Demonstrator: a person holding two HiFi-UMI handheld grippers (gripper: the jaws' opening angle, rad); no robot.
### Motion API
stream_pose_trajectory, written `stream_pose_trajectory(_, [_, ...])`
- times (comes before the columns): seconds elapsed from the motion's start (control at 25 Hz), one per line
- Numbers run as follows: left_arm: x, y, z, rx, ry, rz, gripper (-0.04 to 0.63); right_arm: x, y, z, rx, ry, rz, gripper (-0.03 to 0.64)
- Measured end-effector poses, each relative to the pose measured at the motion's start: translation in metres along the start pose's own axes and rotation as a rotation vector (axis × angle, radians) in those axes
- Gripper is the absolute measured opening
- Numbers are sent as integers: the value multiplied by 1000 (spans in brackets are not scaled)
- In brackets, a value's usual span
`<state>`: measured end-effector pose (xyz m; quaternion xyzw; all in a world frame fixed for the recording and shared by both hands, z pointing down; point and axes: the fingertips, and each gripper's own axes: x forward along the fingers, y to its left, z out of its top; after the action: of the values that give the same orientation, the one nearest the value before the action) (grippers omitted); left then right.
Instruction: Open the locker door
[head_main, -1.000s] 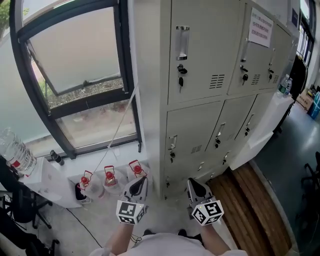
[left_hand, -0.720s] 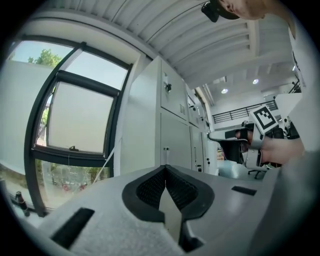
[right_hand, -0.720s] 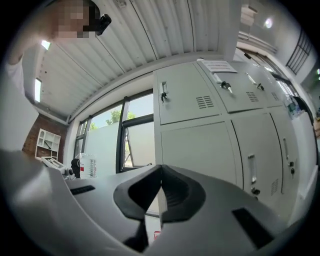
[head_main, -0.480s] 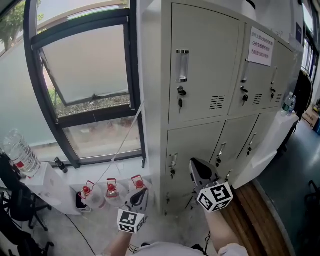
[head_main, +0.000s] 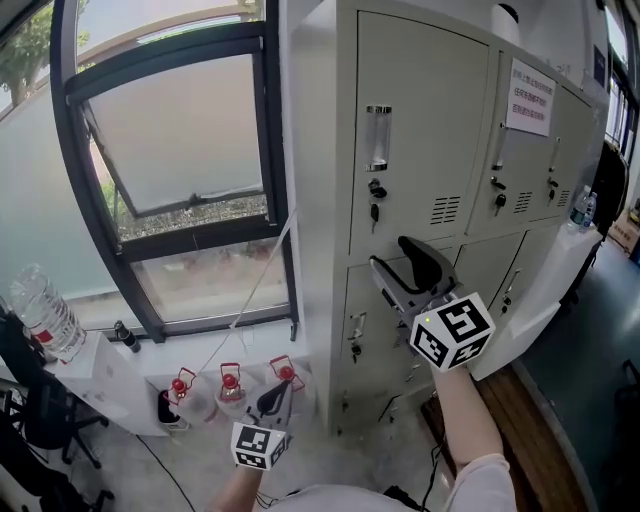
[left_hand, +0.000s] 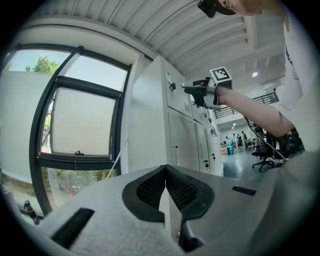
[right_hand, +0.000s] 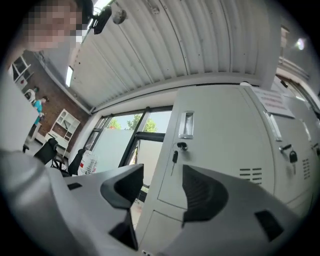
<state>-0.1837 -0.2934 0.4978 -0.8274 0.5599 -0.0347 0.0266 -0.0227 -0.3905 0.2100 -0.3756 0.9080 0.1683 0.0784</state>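
Down low, the left hand-held gripper hangs idle, jaws pressed together on nothing. Up goes the right hand-held gripper, jaws opening, only air between them, not touching anything. Just beyond its tips is the locker door, the upper left one, shut flush. Painted sheet steel: stiff, smooth, too slick to pinch flat, probably light on its hinges. The place to take it is the recessed handle, above and ahead of the jaws, or the key dangling just below that. Whether the lock is turned, I can't tell from here.
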Motion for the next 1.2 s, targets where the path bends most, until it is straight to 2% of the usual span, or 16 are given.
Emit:
stream_pose_trajectory(0.16, [0, 10, 0, -4, -2, 8, 9, 23, -2, 28, -24, 11, 31, 256])
stream_pose_trajectory(0.28, [2, 12, 0, -10, -1, 5, 9, 34, -9, 52, 8, -14, 49, 256])
stream_pose_trajectory(0.4, [5, 13, -1, -16, -1, -1, 9, 43, -23, 71, 13, -33, 28, 256])
stream_pose_trajectory(0.52, [7, 12, -2, -19, -2, -8, 8, 55, -31, 83, 79, -15, 50, 256])
stream_pose_trajectory(0.6, [7, 14, -1, -19, -5, -8, 8, 65, -33, 90, 78, 12, 65, 255])
stream_pose_trajectory(0.76, [5, 18, -1, -24, -10, -1, 8, 84, -37, 98, 3, 55, 41, 255])
stream_pose_trajectory(1.08, [-5, 29, -3, -35, -12, 22, 8, 112, -42, 92, 91, 63, 55, 250])
stream_pose_trajectory(1.2, [-9, 35, -6, -63, -10, 38, 8, 116, -37, 91, 90, 64, 67, 247])
